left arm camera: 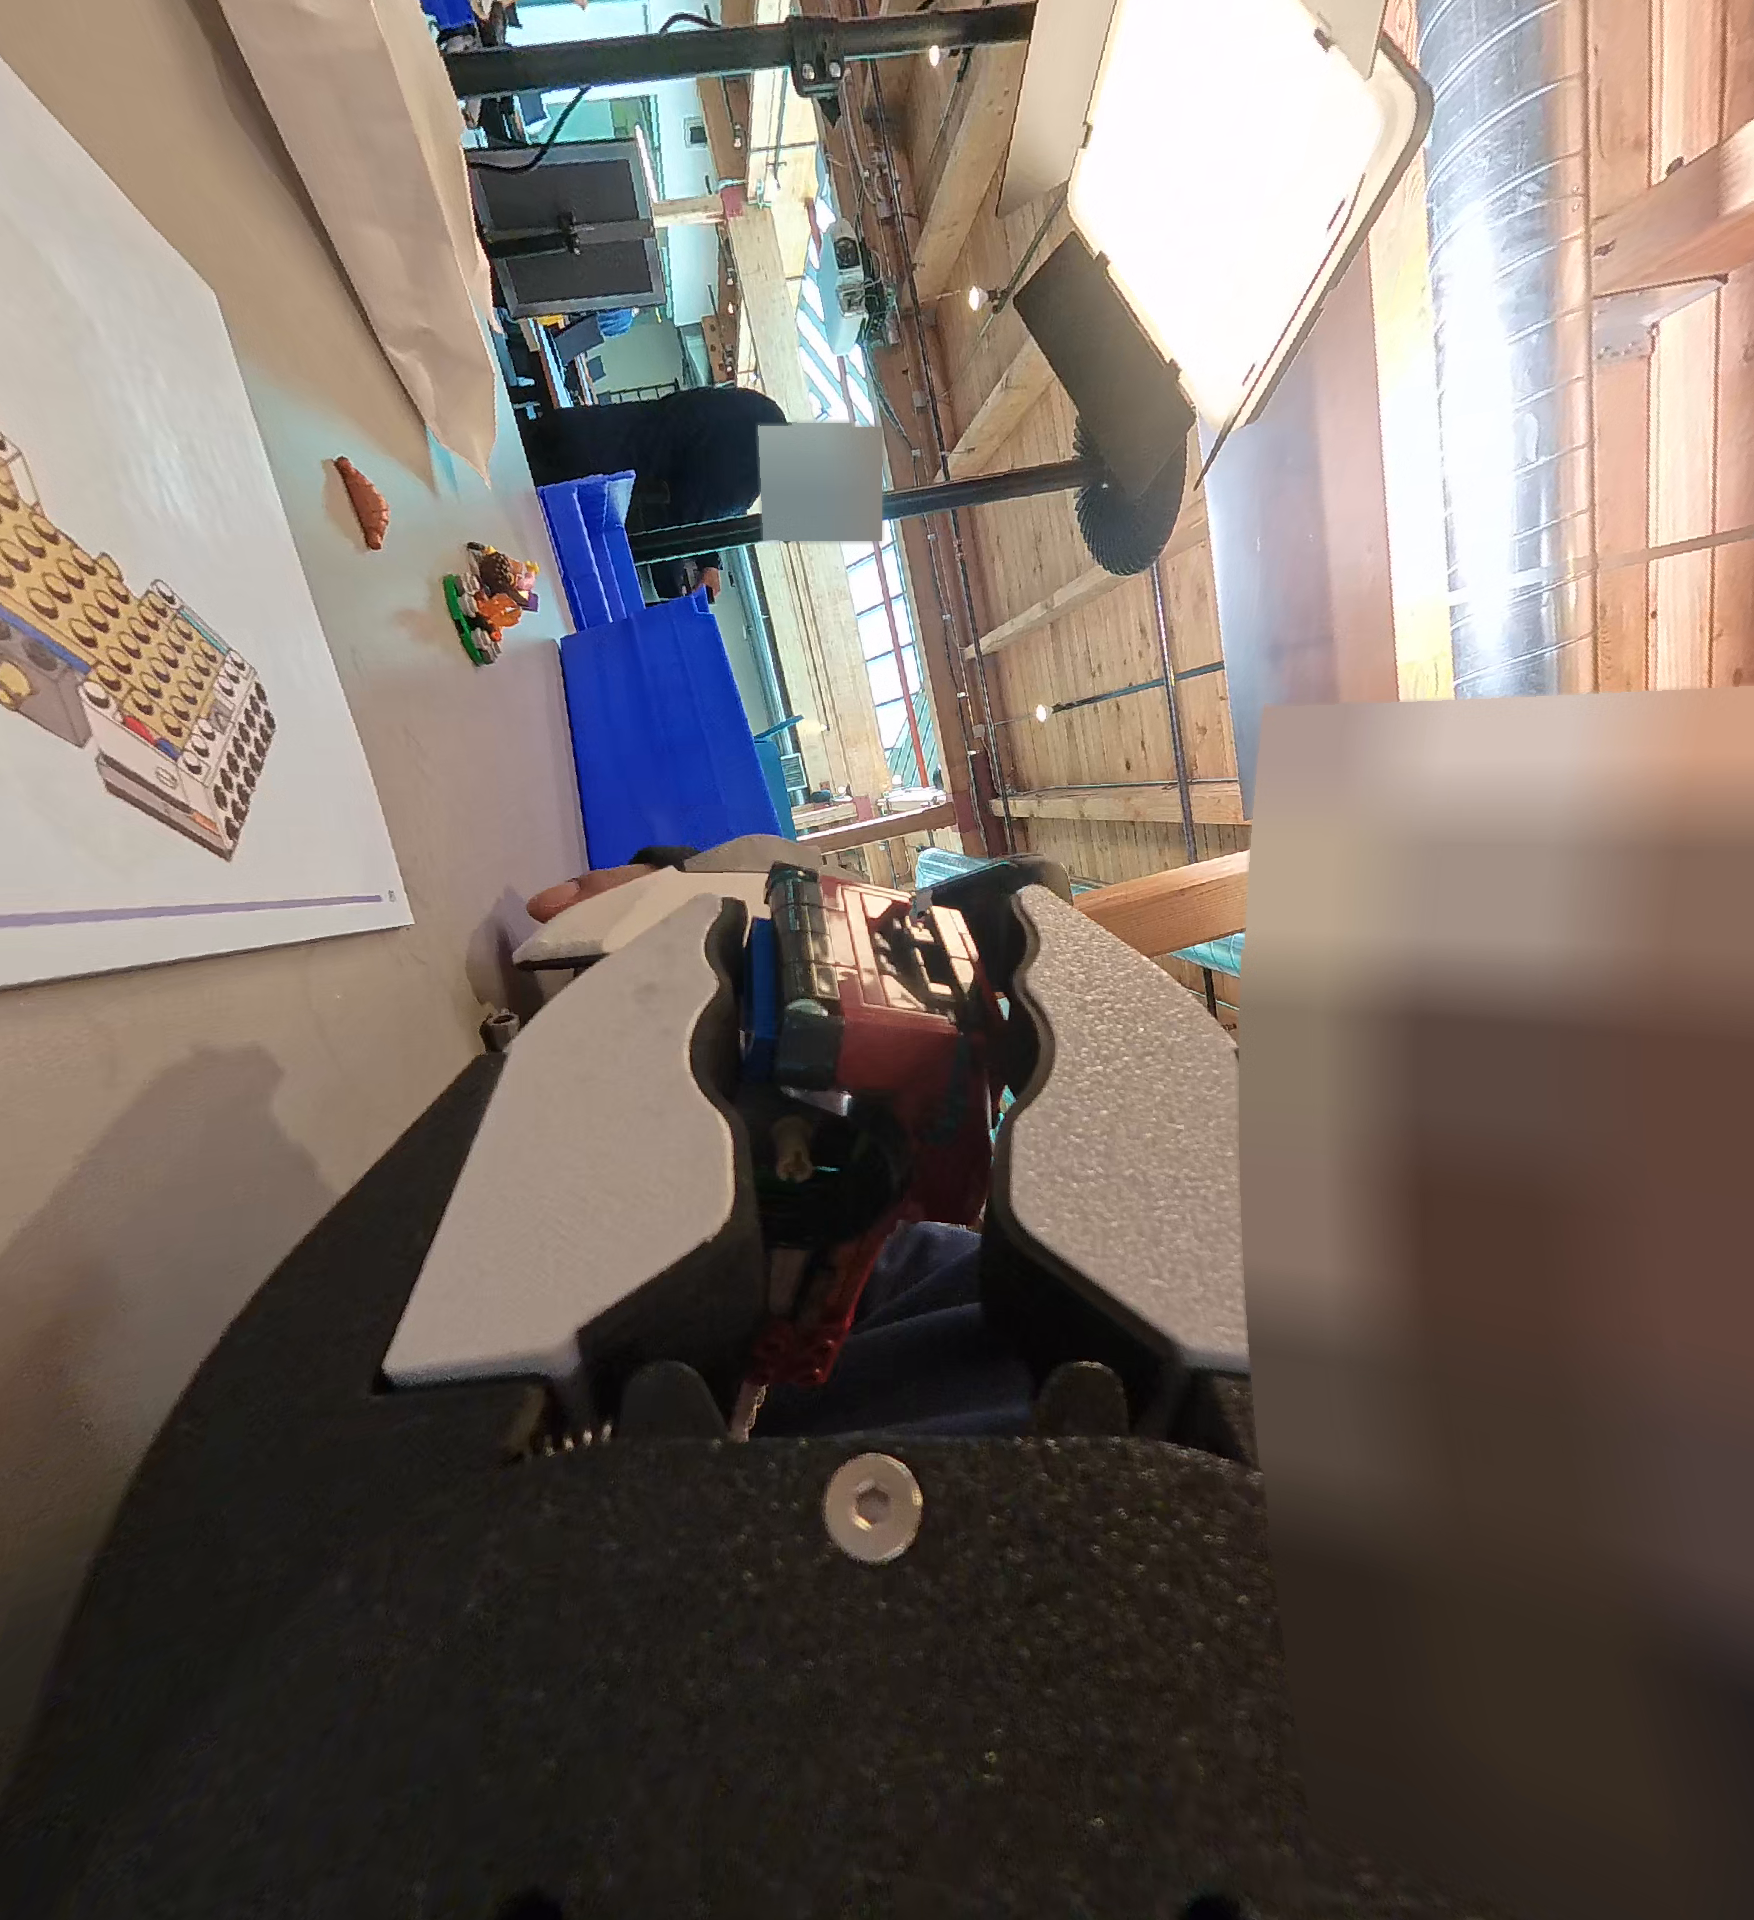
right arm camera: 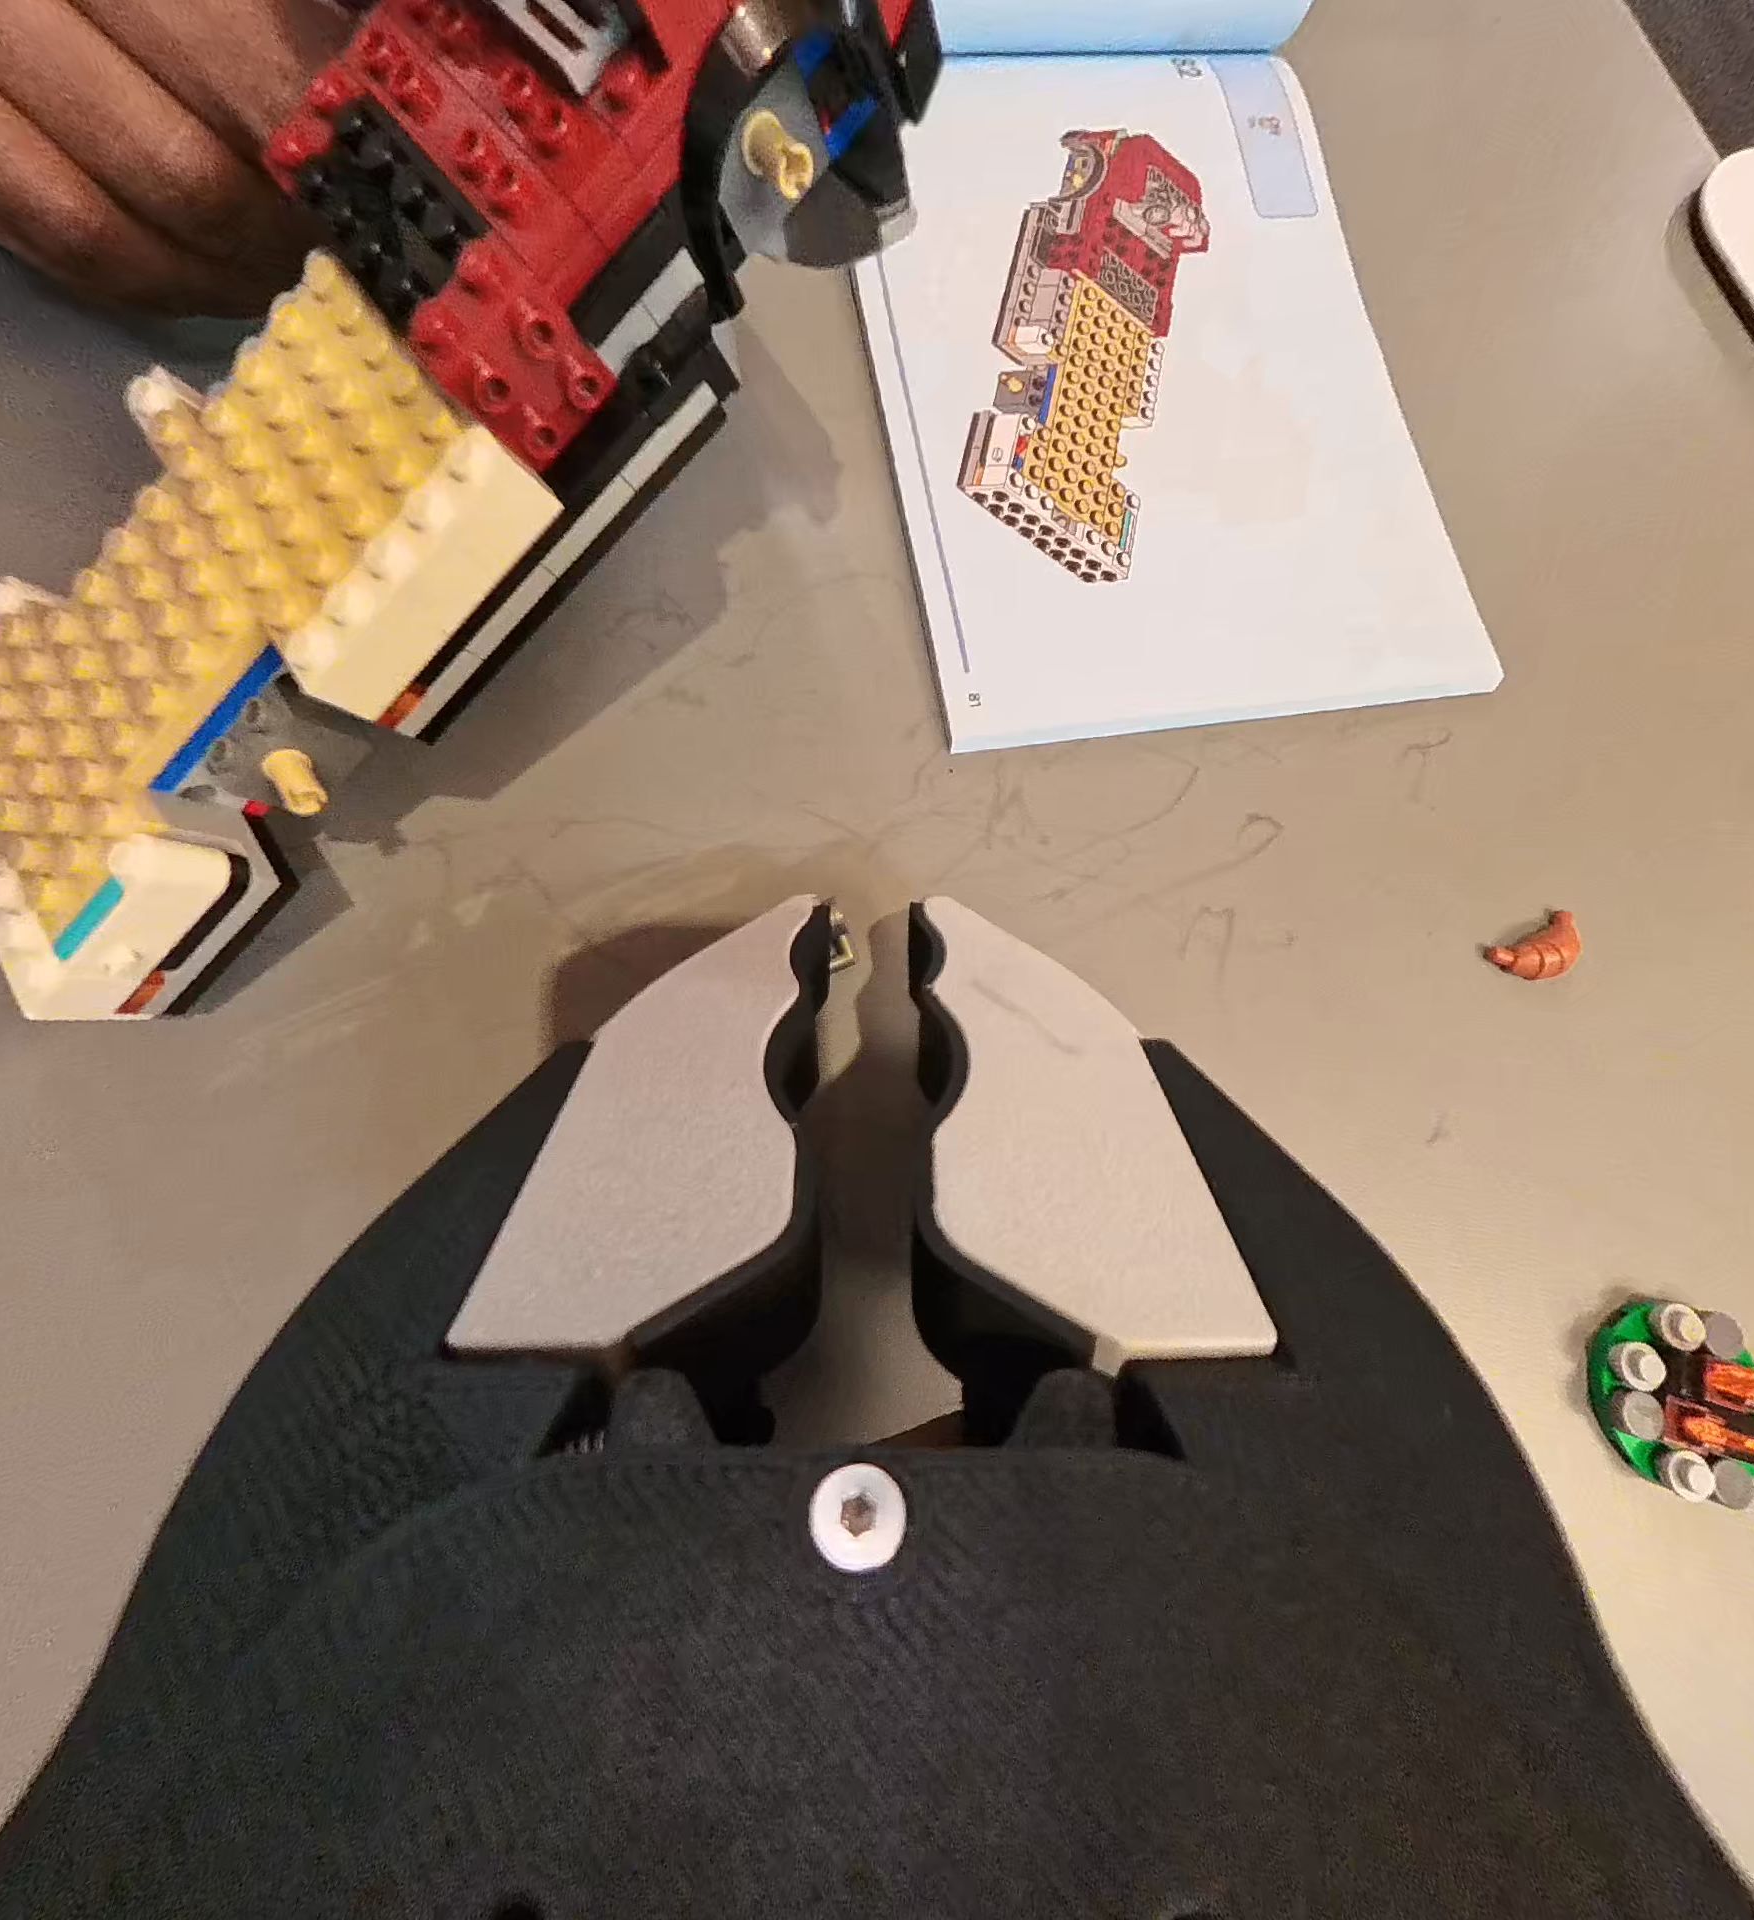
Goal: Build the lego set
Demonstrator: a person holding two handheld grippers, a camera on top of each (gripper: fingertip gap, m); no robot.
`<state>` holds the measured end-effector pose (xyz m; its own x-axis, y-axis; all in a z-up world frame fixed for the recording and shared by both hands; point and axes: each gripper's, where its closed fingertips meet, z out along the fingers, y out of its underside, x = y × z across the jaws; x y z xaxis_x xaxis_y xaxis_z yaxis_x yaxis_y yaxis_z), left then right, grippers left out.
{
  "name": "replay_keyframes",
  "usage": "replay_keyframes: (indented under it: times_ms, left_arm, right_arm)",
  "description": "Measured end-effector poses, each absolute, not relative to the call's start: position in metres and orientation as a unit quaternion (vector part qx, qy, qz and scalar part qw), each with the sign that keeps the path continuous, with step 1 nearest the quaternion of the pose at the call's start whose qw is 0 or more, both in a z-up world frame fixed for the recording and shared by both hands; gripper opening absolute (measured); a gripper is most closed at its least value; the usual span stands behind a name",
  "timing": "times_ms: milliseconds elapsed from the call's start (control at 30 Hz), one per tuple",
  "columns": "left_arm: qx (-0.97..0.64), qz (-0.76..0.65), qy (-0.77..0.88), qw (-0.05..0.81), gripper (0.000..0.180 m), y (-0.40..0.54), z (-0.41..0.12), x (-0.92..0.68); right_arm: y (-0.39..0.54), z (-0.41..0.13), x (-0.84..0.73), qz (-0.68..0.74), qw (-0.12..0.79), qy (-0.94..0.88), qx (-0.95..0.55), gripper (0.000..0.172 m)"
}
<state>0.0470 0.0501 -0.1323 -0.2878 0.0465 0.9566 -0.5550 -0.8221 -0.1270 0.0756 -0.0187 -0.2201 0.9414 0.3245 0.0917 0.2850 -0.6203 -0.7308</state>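
Trouble is possible: the left gripper (left arm camera: 868,997) is pinching only the red front of the brick truck (right arm camera: 260,540), so its long tan back could be snapping off. The right gripper (right arm camera: 862,935) is nearly closed beside a tiny piece (right arm camera: 838,948), which could be slipping away. Scratched grey surface (right arm camera: 1060,883), booklet (right arm camera: 1164,416), wooden ceiling (left arm camera: 1060,582).

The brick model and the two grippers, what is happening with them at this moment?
The left gripper is closed on the dark red front end of a brick model truck, tilted above the grey table. A hand is behind it. The right gripper hangs low over the table, jaws narrow, a tiny piece by its left fingertip. Nearby lie an open instruction booklet, a toy croissant and a small green round build.
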Motion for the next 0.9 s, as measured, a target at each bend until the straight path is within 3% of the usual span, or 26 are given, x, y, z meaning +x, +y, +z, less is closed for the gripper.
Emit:
replay_keyframes:
  times_ms: [900]
  left_arm:
    - [0.568,0.766,-0.227,0.2,0.048,0.048,-0.136,0.048]
  right_arm:
    - [-0.022,-0.224,0.065,0.029,0.387,-0.204,-0.899,0.012]
